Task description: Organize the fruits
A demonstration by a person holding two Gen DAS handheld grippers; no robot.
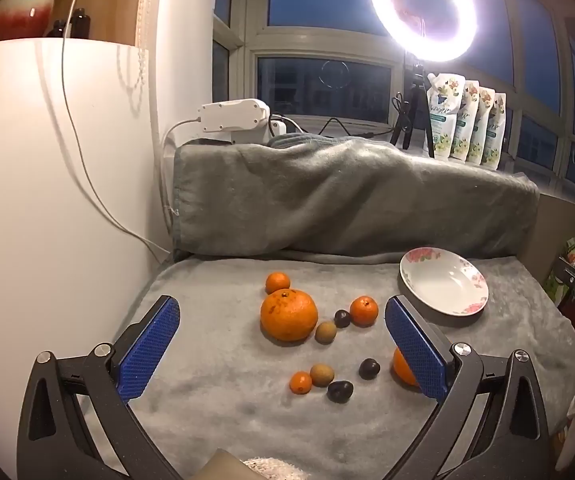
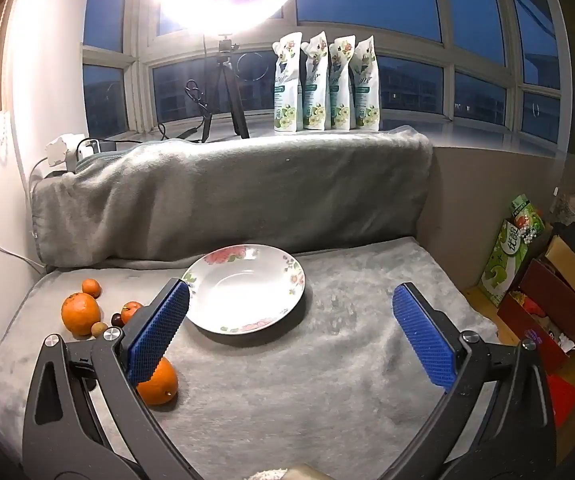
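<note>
A grey fleece blanket [image 1: 227,380] covers the flat surface. On it lie 1 white floral plate [image 1: 443,286], empty, 1 large orange [image 1: 288,314], 4 smaller oranges, 2 brownish round fruits and 3 dark ones, clustered left of the plate. 1 orange [image 2: 158,384] sits apart, nearer.

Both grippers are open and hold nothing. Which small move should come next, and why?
Probably lower the left gripper over the big orange and close on it. All the fruit lies on the grey blanket, the plate is empty, and that orange sits clear between the open fingers.
</note>
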